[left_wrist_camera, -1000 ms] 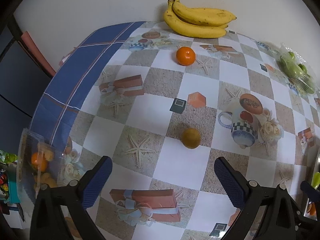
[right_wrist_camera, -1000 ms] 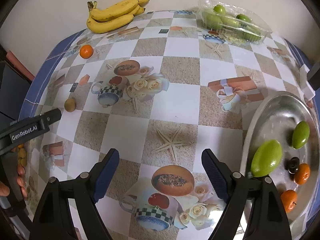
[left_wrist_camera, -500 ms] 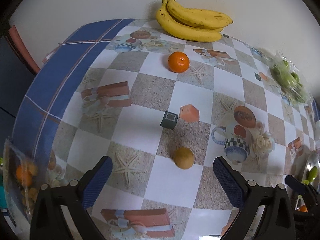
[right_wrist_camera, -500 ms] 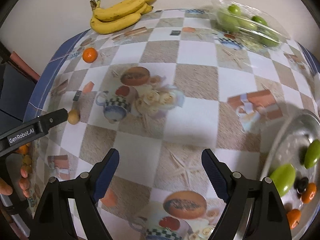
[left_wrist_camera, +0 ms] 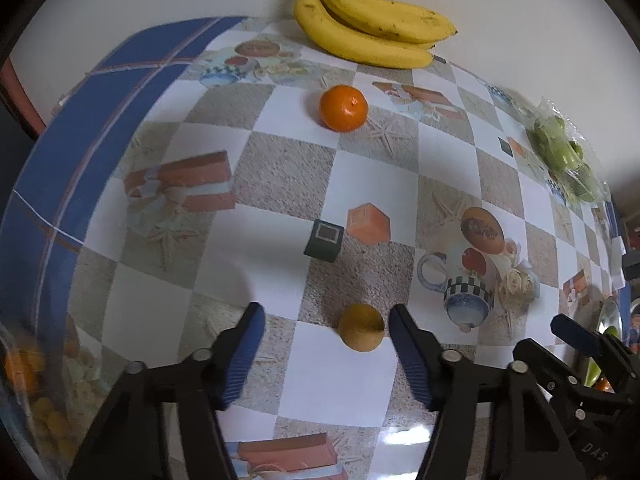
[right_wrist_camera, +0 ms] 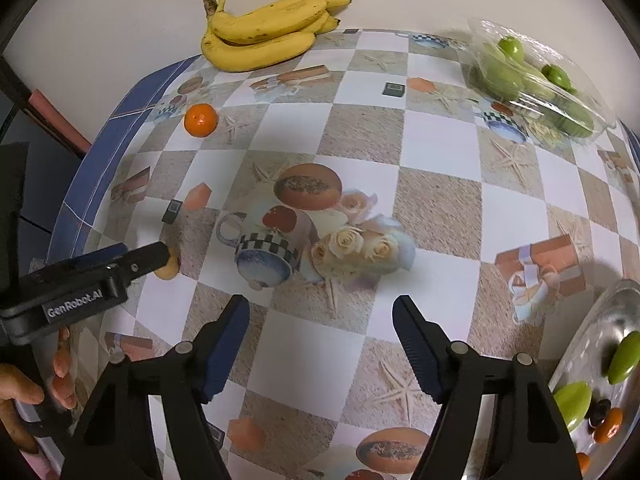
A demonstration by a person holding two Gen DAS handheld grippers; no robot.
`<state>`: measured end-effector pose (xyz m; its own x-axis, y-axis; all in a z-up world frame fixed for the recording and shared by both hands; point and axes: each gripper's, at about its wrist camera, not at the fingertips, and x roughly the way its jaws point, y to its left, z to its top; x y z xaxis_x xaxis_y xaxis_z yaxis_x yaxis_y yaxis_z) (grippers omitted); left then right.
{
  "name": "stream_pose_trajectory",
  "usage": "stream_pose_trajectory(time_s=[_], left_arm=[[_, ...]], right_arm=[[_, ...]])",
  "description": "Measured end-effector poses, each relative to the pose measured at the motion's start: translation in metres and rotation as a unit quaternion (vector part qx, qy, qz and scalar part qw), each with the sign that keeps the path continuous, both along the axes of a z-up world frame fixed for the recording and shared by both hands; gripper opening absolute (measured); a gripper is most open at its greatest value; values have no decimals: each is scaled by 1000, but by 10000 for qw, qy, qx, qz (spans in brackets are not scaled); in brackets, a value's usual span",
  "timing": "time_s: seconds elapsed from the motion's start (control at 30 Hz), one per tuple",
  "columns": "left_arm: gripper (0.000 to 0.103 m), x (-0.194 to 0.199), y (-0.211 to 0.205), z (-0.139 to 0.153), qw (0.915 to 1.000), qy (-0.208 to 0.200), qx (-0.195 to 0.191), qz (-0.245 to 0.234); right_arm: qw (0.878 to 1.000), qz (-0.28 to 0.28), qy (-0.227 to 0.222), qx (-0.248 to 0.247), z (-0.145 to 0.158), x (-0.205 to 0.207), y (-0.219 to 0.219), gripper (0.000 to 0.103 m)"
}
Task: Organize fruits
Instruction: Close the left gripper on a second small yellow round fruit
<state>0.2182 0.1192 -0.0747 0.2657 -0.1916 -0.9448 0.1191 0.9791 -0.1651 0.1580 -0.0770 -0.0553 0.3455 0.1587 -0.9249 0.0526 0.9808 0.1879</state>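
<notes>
L gripper [left_wrist_camera: 326, 330]: jaws have just been closing, still apart. Small yellow-brown fruit [left_wrist_camera: 361, 327] sits on tablecloth [left_wrist_camera: 280, 168] between the pads, close beside the R-side pad; can't tell if it touches. Clear gap to the L-side pad. Not clamped.

R gripper [right_wrist_camera: 320, 332]: jaws have just been closing a bit, still apart, nothing between them, only cloth below.

From the yellow-brown fruit in L wrist view: orange [left_wrist_camera: 343, 108] at 12 o'clock, well apart; banana bunch [left_wrist_camera: 372, 34] past it, at table's far edge by the wall. Clear pack of green fruit [left_wrist_camera: 564, 156] at 2 o'clock.

R wrist view: metal tray [right_wrist_camera: 600, 336] at 4 o'clock w/ green and orange fruit in it. Person's hand [right_wrist_camera: 24, 396] on L tool handle at 8 o'clock.
</notes>
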Motion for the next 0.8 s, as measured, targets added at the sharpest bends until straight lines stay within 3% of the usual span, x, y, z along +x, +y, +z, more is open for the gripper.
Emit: stream_pose_trajectory(time_s=[0.1, 0.3, 0.7, 0.8], left_arm=[[51, 0, -3, -4, 9998, 71, -172, -67], [27, -1, -10, -8, 9992, 122, -314, -207], [27, 9, 10, 1, 9986, -107, -517, -95], [27, 17, 22, 8, 9983, -238, -529, 8]], right_arm=[[9999, 89, 28, -76, -1, 4, 5, 67], [9997, 176, 52, -164, -1, 9, 10, 66], [9996, 215, 108, -138, 2, 24, 12, 66], [9995, 286, 84, -139, 6, 36, 20, 57]])
